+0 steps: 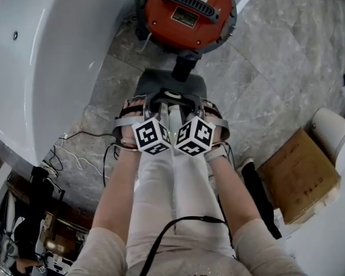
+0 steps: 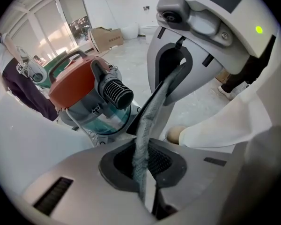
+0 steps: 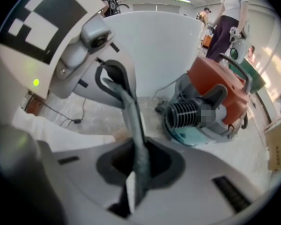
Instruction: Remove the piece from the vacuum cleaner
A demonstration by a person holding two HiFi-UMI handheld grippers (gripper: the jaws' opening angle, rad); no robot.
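The red vacuum cleaner stands on the stone floor at the top of the head view, its black ribbed port facing me. Just in front of that port I hold a flat dark-grey piece with both grippers side by side. My left gripper and right gripper are both shut on its near edge. In the left gripper view the piece shows edge-on as a thin speckled sheet running from my left gripper to the other one. In the right gripper view the piece is clamped in my right gripper.
A white bathtub fills the left side. Cables lie on the floor beside it. A cardboard box and a white fixture stand at the right. People stand beyond the vacuum cleaner.
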